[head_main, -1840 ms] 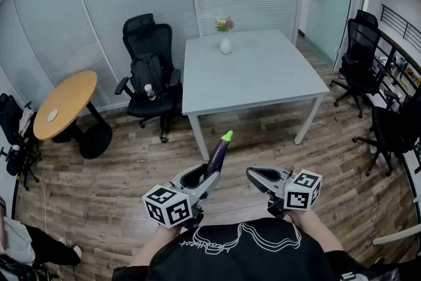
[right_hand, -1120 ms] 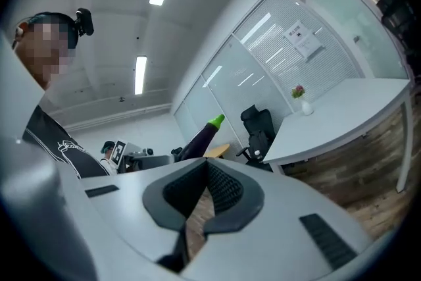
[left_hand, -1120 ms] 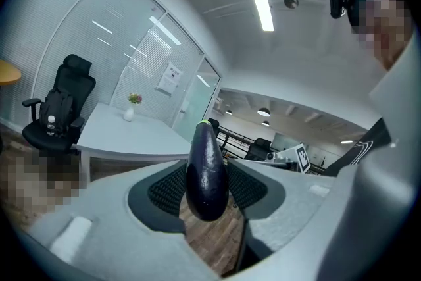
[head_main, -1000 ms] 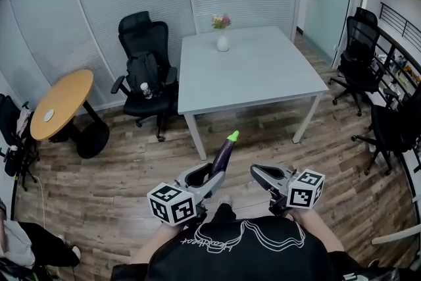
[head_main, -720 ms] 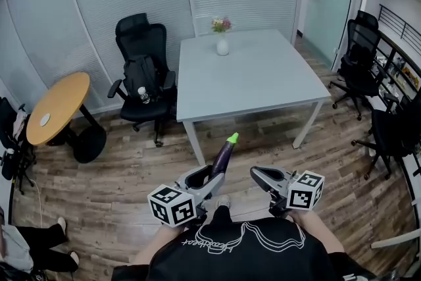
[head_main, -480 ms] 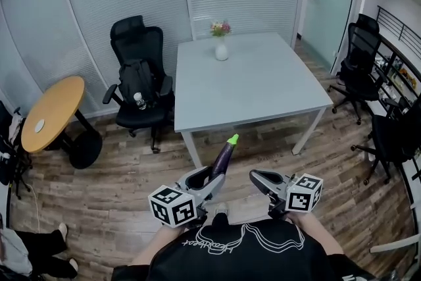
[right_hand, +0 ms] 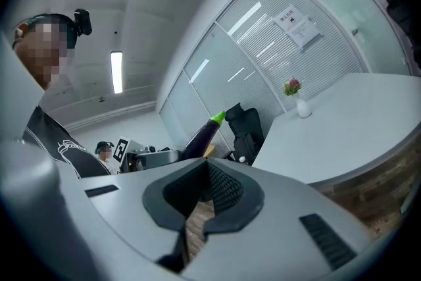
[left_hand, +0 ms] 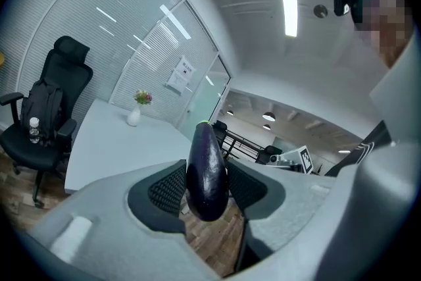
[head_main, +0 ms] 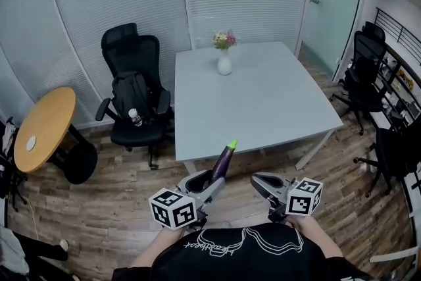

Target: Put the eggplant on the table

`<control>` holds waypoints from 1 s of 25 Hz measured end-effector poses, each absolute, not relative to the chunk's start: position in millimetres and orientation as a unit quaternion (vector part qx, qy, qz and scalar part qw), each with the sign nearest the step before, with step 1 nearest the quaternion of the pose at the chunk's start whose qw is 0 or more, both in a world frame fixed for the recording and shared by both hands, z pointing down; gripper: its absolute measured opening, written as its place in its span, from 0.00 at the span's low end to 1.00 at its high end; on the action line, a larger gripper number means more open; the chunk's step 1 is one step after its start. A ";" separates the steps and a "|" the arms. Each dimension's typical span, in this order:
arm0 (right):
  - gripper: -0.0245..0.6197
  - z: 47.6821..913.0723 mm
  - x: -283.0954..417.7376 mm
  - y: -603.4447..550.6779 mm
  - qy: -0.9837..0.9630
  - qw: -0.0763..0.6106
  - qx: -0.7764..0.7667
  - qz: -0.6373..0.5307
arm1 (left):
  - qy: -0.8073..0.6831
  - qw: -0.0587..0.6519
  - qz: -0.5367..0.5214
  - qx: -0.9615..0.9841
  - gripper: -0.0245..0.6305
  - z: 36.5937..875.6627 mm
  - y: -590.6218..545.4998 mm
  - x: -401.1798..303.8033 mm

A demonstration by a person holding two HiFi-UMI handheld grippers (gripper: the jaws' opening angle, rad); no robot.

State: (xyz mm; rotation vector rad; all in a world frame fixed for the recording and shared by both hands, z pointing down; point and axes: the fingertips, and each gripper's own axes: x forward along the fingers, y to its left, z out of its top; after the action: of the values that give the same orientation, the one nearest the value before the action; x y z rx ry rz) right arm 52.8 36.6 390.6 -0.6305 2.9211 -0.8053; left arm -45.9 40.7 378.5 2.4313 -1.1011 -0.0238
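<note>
A dark purple eggplant [head_main: 222, 162] with a green tip sticks up and forward from my left gripper [head_main: 205, 183], which is shut on its lower end. In the left gripper view the eggplant [left_hand: 206, 172] is pinched between the two black ribbed pads. My right gripper [head_main: 264, 182] is level beside it, shut and holding nothing, and its view shows the eggplant [right_hand: 204, 131] off to the left. The grey square table [head_main: 263, 108] is just ahead, its near edge close beyond the eggplant's tip.
A white vase with flowers [head_main: 224, 61] stands at the table's far side. A black office chair with a backpack and bottle [head_main: 133, 97] sits left of the table. A round wooden table [head_main: 39, 129] is at far left. More black chairs [head_main: 372, 69] stand at right.
Both grippers and the eggplant have been carried forward toward the grey table, whose near edge now lies just beyond the eggplant. The grip on the eggplant is unchanged.
</note>
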 end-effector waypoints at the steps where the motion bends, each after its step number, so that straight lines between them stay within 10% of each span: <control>1: 0.05 389.6 46.5 22.6 0.943 0.023 -0.205 -0.261 | -0.401 0.235 -0.009 0.886 0.35 377.7 26.9 -52.5; 25: 0.05 429.8 -2.8 -150.8 0.927 0.022 -0.218 -0.304 | -0.419 0.280 0.020 0.864 0.35 431.1 -149.7 -116.3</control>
State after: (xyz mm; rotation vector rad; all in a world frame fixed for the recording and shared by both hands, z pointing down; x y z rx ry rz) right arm -2.8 -150.8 429.8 -0.6746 2.8729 -0.9416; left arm -116.3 -149.7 431.1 2.3161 -1.1232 0.0530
